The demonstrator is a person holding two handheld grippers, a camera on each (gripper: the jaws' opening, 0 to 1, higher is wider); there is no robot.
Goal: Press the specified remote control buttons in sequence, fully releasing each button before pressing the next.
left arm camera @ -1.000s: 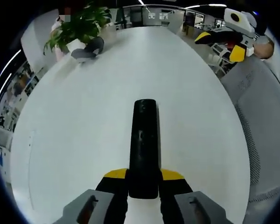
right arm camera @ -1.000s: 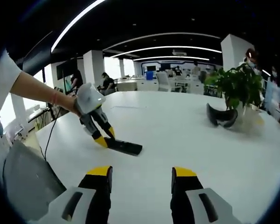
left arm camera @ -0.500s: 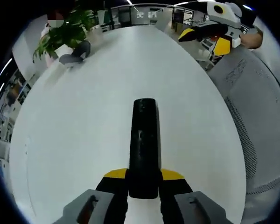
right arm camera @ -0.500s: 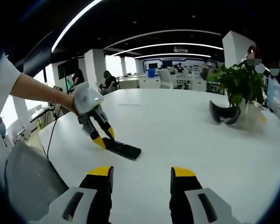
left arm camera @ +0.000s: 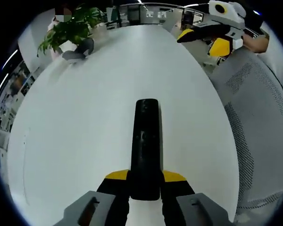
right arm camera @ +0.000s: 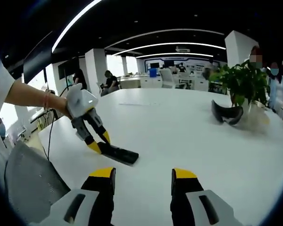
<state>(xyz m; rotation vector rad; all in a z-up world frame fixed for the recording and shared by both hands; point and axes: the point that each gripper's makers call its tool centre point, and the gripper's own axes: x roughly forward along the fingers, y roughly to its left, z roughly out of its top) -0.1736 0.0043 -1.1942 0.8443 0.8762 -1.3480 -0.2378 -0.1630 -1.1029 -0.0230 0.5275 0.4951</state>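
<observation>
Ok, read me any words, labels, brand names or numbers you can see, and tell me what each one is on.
None can be read.
Remote control, held by the left gripper: any button markings are too blurred to make out.
Far wall panels across the office: bright shapes, too small to read.
White table: no print visible.

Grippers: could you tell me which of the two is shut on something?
The left gripper, shut on the black remote lying on the white table. The right gripper hangs open, holding nothing.
</observation>
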